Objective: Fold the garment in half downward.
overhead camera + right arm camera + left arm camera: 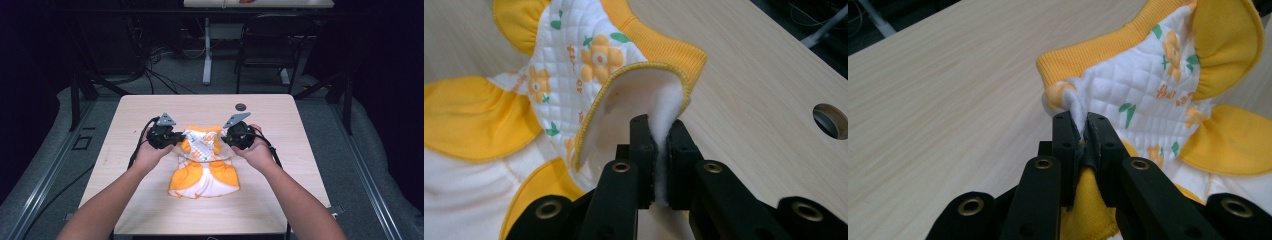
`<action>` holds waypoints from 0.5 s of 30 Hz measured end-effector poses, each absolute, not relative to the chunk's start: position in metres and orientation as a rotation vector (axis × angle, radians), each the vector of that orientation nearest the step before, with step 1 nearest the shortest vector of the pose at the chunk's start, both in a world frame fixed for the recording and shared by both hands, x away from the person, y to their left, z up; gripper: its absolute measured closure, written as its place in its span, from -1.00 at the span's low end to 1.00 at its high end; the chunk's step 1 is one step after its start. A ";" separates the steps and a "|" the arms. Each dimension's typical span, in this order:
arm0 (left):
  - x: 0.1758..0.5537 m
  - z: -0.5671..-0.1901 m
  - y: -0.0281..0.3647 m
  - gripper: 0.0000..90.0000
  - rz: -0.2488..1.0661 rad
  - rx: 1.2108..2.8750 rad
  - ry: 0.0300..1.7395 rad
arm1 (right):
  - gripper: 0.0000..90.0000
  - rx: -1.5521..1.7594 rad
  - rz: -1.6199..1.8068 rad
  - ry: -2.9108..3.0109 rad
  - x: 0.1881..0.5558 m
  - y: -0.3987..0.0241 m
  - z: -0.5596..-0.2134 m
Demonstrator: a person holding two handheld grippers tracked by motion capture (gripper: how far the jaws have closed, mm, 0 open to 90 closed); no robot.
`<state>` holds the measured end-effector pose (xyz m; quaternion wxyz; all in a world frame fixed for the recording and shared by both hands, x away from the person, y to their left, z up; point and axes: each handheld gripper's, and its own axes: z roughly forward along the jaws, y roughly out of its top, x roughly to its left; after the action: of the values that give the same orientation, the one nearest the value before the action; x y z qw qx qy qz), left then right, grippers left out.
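While the small yellow and white garment [204,162] lies near the middle of the wooden table [150,210], bare tabletop runs all round it: a wide strip toward the far edge, and clear wood out to the left and right edges. A round hole [241,106] sits in the tabletop beyond the right gripper [227,138], well apart from the cloth. Grey floor with loose cables surrounds the table, and a chair [267,47] stands beyond its far edge.

From the high view, both forearms come in from the bottom, and the left gripper [176,138] and right gripper flank the garment's upper part, lifted slightly off the wood, while its lower skirt rests flat. That view hides the jaw tips. The left gripper view shows its jaws [1083,137] clenched on a fold of the quilted white cloth beside the ribbed yellow collar. The right gripper view shows its jaws [659,142] pinched on the fleecy white inner lining at the opposite edge, with the hole [831,120] just off to the side.

The garment has a white quilted bodice printed with orange flowers and green leaves, yellow ruffled sleeves, yellow rib trim, and a white skirt with yellow panels.
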<state>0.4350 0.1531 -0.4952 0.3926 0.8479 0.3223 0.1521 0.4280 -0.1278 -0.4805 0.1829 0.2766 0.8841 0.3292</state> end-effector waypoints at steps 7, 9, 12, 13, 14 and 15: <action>0.424 -0.501 0.156 0.86 0.357 2.152 0.805 | 0.87 0.752 0.901 2.512 0.420 -0.126 -0.481; 0.423 -0.503 0.157 0.86 0.348 2.156 0.804 | 0.87 0.759 0.902 2.519 0.418 -0.126 -0.483; 0.420 -0.507 0.159 0.86 0.331 2.157 0.806 | 0.87 0.787 0.916 2.536 0.416 -0.127 -0.489; 0.418 -0.511 0.159 0.86 0.324 2.160 0.804 | 0.87 0.781 0.911 2.539 0.415 -0.126 -0.491; 0.417 -0.512 0.159 0.86 0.322 2.167 0.801 | 0.87 0.779 0.904 2.546 0.413 -0.126 -0.493; 0.416 -0.515 0.158 0.86 0.319 2.171 0.802 | 0.87 0.783 0.907 2.549 0.412 -0.126 -0.494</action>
<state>0.4156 0.1582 -0.5147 0.3918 0.8550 0.3158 0.1256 0.4124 -0.1263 -0.4943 0.1617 0.2744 0.8931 0.3178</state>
